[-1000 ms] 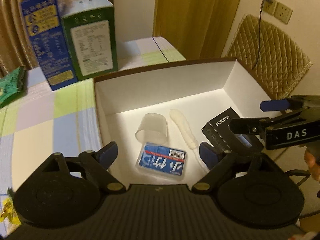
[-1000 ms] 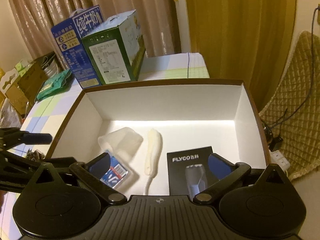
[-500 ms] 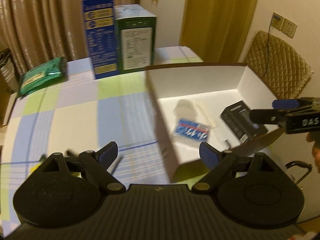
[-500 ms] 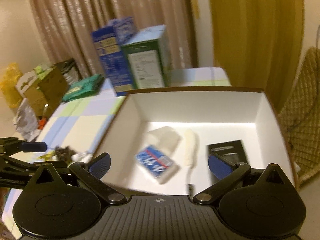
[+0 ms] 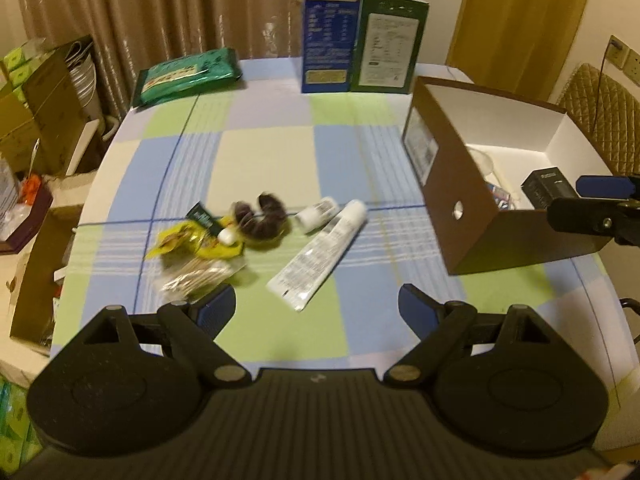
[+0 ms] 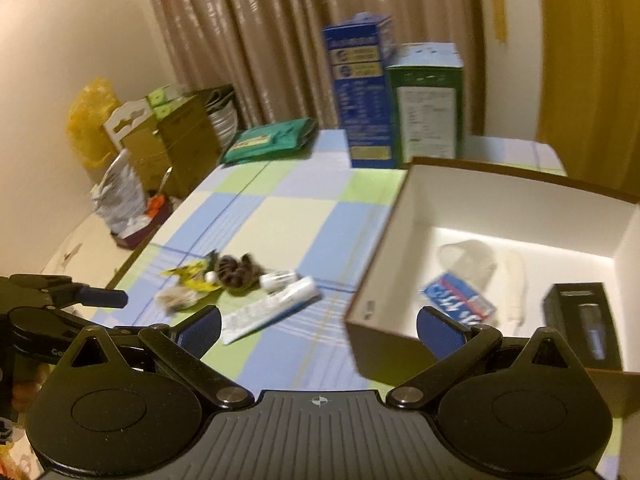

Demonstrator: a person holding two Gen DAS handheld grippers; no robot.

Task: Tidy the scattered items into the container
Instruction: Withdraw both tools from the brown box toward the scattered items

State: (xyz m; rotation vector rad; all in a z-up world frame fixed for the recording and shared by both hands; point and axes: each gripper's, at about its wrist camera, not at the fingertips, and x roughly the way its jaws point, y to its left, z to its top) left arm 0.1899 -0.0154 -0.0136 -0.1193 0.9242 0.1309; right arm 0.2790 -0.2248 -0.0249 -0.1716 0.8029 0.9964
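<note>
Left gripper: fingers spread wide, nothing between the pads. Right gripper: fingers likewise spread wide and empty.

Items ahead of the left gripper, all lying on the checked tablecloth:
- A white tube lies just beyond the gap between the fingers, slanted, with its cap end pointing away and to the right.
- A small white bottle lies beyond the tube, close to its cap end.
- A dark hair tie lies left of the small bottle.
- A yellow packet lies left of the hair tie, touching it or nearly so; the blur does not allow a firm reading.
- A bag of cotton swabs lies just beyond the left finger tip.

The box, brown outside and white inside, stands beyond and to the right of the right finger. In the right wrist view the box sits beyond the right finger, and the scattered items lie beyond the left finger. Inside it: a black carton, a blue-and-white pack, a white brush and a clear cup.

Two cartons, blue and green, stand at the far table edge.
</note>
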